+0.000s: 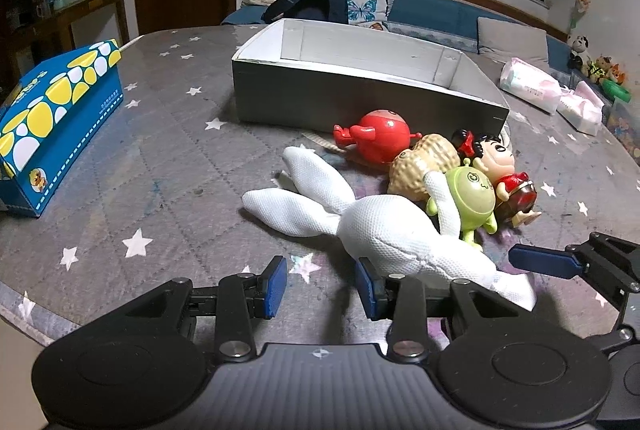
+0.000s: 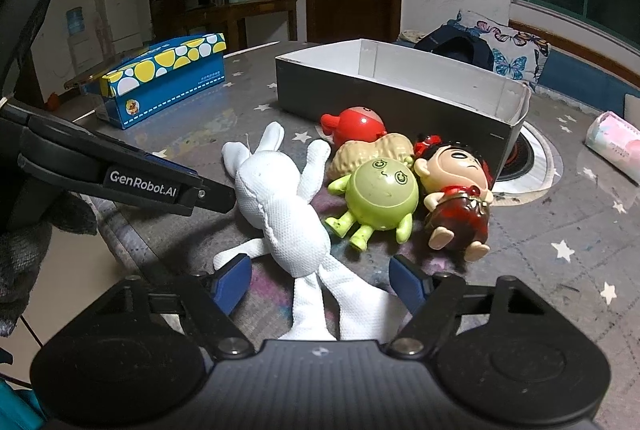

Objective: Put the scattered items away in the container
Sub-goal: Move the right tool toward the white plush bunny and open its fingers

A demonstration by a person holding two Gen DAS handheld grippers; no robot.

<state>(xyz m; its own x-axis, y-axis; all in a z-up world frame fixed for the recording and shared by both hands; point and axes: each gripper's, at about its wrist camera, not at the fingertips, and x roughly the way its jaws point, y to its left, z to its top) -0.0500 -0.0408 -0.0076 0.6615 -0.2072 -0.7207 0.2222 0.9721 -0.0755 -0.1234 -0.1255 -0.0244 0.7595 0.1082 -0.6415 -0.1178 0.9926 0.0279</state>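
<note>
A white cloth rabbit (image 1: 384,226) (image 2: 280,206) lies on the star-patterned table. Beside it lie a green round figure (image 1: 470,196) (image 2: 380,194), a peanut toy (image 1: 420,160) (image 2: 372,150), a red round toy (image 1: 380,136) (image 2: 356,124) and a red-dressed doll (image 1: 504,166) (image 2: 456,190). The grey box (image 1: 360,98) (image 2: 400,98) stands behind them, open and holding nothing that shows. My left gripper (image 1: 322,284) is open, its right pad at the rabbit's body. My right gripper (image 2: 320,280) is open, its jaws either side of the rabbit's legs.
A blue and yellow tissue box (image 1: 52,122) (image 2: 164,82) stands at the left. Pink tissue packs (image 1: 532,86) (image 2: 616,146) lie at the right. A round stove ring (image 2: 528,158) sits in the table by the box. A bench with pillows lies behind.
</note>
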